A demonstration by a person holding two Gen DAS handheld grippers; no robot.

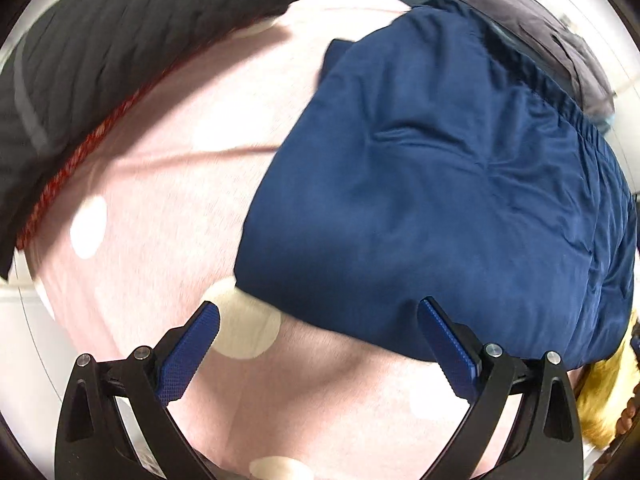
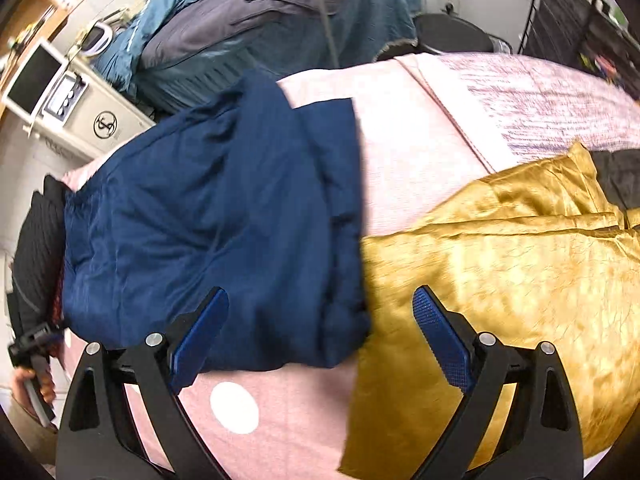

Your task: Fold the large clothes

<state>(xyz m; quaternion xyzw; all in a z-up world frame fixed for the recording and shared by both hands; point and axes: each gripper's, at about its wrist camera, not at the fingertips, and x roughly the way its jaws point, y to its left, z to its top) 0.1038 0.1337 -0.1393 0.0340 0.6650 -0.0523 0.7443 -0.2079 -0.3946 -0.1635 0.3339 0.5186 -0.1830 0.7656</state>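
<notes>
Far above the jaws: grey and teal bedding, white microwave, cream cabinet, black rack.

Left gripper: black arms, blue knurled pads, silver screws beside pads. Right gripper: same build.

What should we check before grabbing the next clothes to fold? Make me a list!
1. Left gripper fingers open, nothing in them: ok.
2. Right gripper fingers open, nothing in them: ok.
3. Navy garment lying folded on the pink bedspread: ok.
4. Gold garment laid flat for folding: not ok, it is rumpled.
5. Gold garment clear of the navy one: cannot tell, their edges meet.
</notes>
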